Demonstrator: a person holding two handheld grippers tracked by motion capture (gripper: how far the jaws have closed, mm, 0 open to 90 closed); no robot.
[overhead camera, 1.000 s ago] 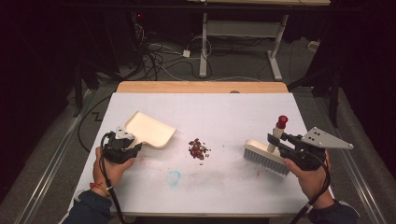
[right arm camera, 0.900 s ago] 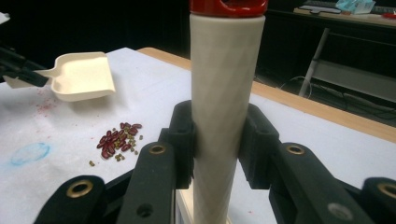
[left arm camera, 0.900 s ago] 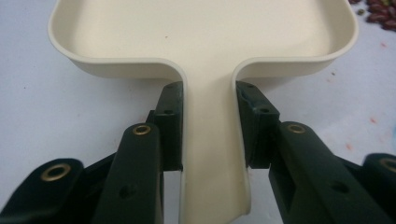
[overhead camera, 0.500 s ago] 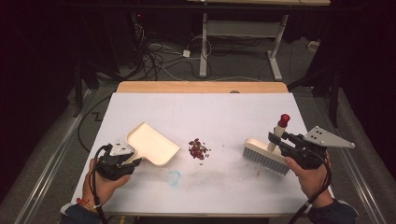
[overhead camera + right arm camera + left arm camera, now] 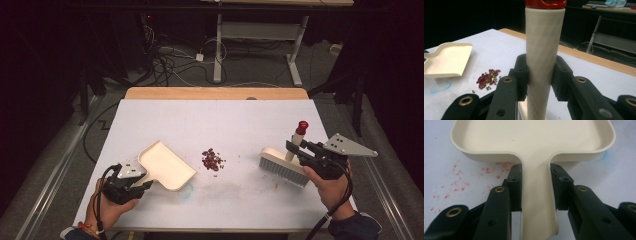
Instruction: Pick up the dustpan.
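White tabletop (image 5: 220,125) under us: we judge the rigid, light dustpan (image 5: 167,165) and brush (image 5: 282,167) best held by their handles (as now), left gripper (image 5: 131,181) and right gripper (image 5: 300,150) each pinching one, beans (image 5: 212,159) between.

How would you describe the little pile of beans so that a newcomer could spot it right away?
Start at the white table. Near its middle, between the cream dustpan on the left and the brush on the right, lies the pile of beans. It is the one loose heap of small dark red beans, with a few tiny greenish ones mixed in.
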